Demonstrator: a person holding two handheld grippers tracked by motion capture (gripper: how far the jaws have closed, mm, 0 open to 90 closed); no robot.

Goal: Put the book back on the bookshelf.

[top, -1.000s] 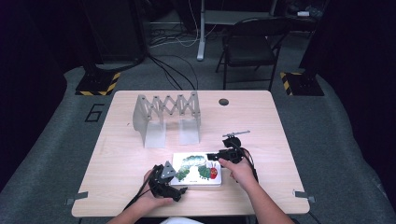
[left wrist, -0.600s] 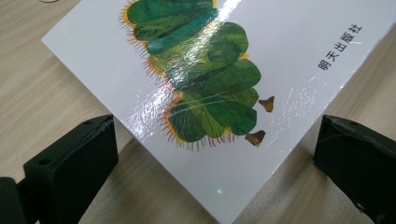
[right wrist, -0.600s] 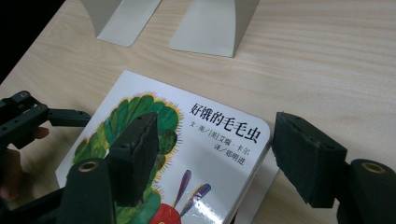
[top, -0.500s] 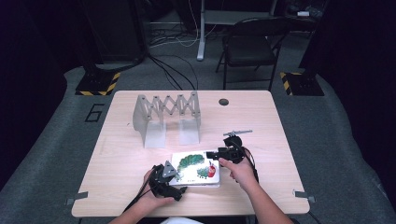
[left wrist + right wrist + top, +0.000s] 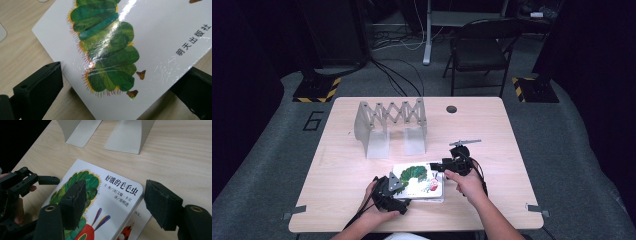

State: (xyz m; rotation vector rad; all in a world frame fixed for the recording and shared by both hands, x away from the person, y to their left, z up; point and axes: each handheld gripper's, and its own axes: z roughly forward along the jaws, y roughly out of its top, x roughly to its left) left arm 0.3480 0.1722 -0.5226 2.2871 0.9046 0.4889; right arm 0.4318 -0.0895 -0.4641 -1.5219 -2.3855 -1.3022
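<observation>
**Right jaws narrowing over book corner**

Since the earlier frame, the right gripper (image 5: 438,165) has just been closing, jaws still apart, one pad above the cover, one off the edge. The left gripper (image 5: 398,196) straddles the near corner, open, pads clear. The glossy white caterpillar picture book (image 5: 419,181) lies flat on the pale wooden table (image 5: 337,170), near the grey accordion book stand (image 5: 389,125).

From my seat the table (image 5: 362,200) was evenly lit from above while the room around it sat nearly black. Glare streaked the book (image 5: 155,32) cover in the left gripper view. The high view looked soft; nearby jaws were slightly blurred.
</observation>
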